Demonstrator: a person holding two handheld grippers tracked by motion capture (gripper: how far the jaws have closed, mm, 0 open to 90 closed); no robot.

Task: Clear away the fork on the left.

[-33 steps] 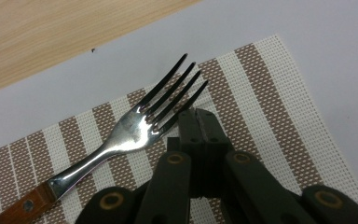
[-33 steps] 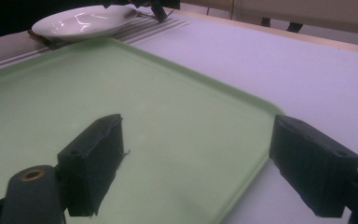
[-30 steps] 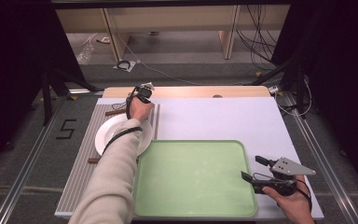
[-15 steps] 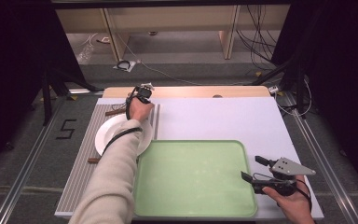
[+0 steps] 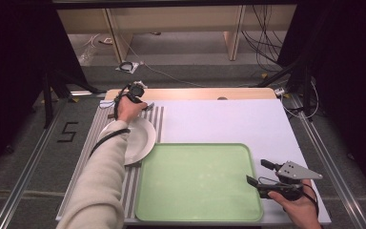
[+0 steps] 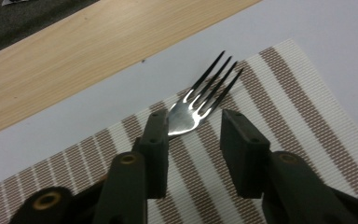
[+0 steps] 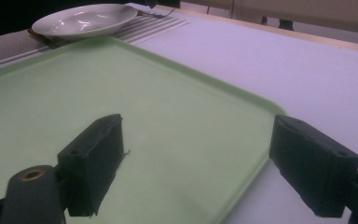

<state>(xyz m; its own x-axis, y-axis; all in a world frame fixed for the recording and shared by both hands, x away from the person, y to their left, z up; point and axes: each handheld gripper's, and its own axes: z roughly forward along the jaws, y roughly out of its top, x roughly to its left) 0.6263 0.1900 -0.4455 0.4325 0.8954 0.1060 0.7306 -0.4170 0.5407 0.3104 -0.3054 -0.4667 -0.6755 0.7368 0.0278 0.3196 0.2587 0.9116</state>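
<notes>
A silver fork (image 6: 200,102) lies on the striped placemat (image 6: 279,112), tines pointing away, its handle running back between the jaws of my left gripper (image 6: 193,128). Those jaws have just been opening and now stand apart, and the pads do not press on the fork. From above, the left gripper (image 5: 136,93) is at the placemat's far end, beyond a white plate (image 5: 140,138). My right gripper (image 5: 256,171) rests open and empty at the near right corner of the green tray (image 5: 195,148). In its own view, the right gripper (image 7: 196,158) spans the tray's rim (image 7: 256,112).
The white plate (image 7: 84,18) sits on the placemat left of the tray. A white sheet (image 5: 219,119) covers the table, with a wooden strip (image 5: 195,93) along its far edge. Cables and table legs lie on the floor beyond.
My left hand has shifted slightly left and up at the far end of the placemat. The right hand and gripper have stayed where they were.
</notes>
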